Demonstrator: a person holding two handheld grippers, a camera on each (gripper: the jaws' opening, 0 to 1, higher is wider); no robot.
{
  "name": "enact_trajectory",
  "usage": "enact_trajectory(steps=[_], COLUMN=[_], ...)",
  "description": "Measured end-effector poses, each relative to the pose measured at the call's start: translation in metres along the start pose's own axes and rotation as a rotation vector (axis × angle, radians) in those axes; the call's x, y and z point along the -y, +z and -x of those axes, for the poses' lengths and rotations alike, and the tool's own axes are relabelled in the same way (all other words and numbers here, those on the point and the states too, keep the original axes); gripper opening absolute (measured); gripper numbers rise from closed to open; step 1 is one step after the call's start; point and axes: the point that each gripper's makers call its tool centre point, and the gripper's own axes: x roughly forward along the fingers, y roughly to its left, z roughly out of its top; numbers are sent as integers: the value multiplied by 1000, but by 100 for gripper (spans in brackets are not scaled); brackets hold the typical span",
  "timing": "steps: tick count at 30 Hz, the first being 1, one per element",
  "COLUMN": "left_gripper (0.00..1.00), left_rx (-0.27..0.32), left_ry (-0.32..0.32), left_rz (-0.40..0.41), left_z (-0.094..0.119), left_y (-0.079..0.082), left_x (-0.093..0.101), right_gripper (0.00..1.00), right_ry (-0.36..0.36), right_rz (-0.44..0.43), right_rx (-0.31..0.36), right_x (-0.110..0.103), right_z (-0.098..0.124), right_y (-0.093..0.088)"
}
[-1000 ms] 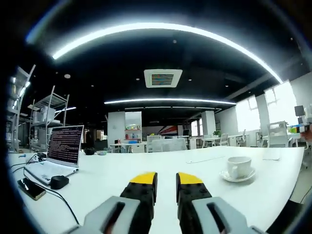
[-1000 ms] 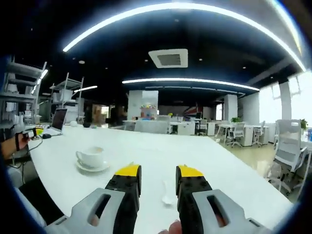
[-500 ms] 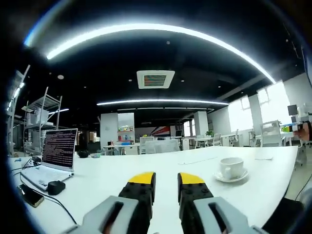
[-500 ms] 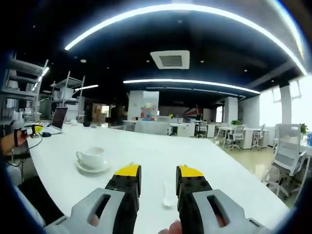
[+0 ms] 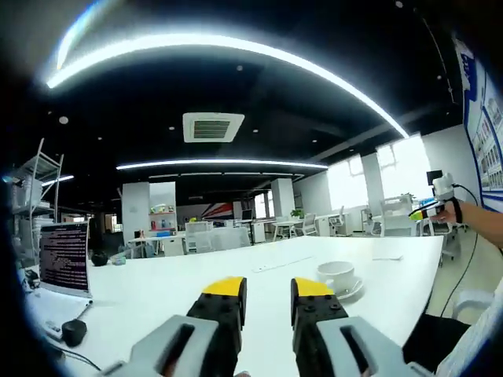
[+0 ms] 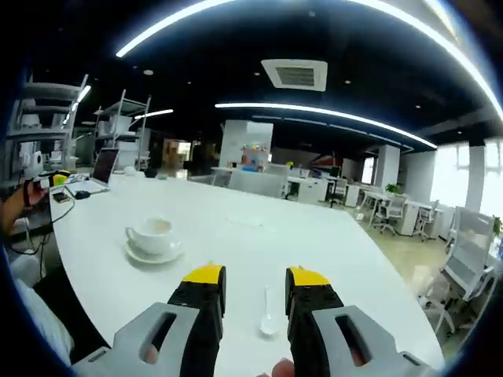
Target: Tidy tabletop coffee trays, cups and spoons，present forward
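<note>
Right now the left hand-held gripper hovers low over the white desk, its yellow-tipped jaws parted by a narrow gap with nothing between them. Ahead and to the right of it a white coffee cup sits upright on its saucer, near the desk edge. An open laptop with lines of text on its screen stands at the far left, with a black mouse on a cable just in front of it. At the far right a person's hand holds the other gripper up beside the desk

From the right gripper view, the right hand-held gripper also has its jaws slightly apart and grips nothing. A white spoon lies flat on the desk in the gap between the jaws, just beyond the tips. The cup and saucer rest to the left of the jaws, well apart from the spoon. Behind the desk, white office chairs stand at the right
</note>
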Motion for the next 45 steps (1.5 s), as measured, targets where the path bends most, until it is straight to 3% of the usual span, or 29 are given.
enact_trajectory(steps=[13, 20, 23, 25, 33, 45], left_gripper=[25, 25, 25, 25, 25, 25], left_rx=[-32, -46, -45, -44, -38, -48], left_ry=[-62, -77, -79, -81, -70, -68], left_rz=[-30, -26, -22, -21, -14, 2], left_z=[3, 5, 6, 7, 8, 7], left_y=[8, 6, 6, 7, 8, 0], left_x=[2, 4, 5, 6, 5, 8], right_gripper=[31, 27, 26, 24, 23, 23], right_ry=[83, 112, 133, 126, 138, 141], right_rz=[31, 19, 2, 10, 8, 20], right_rx=[-138, -262, -322, -402, -526, -635], right_x=[1, 10, 12, 16, 18, 19], right_z=[-49, -78, -88, -94, -110, -125], right_y=[-9, -24, -36, -53, -88, -126])
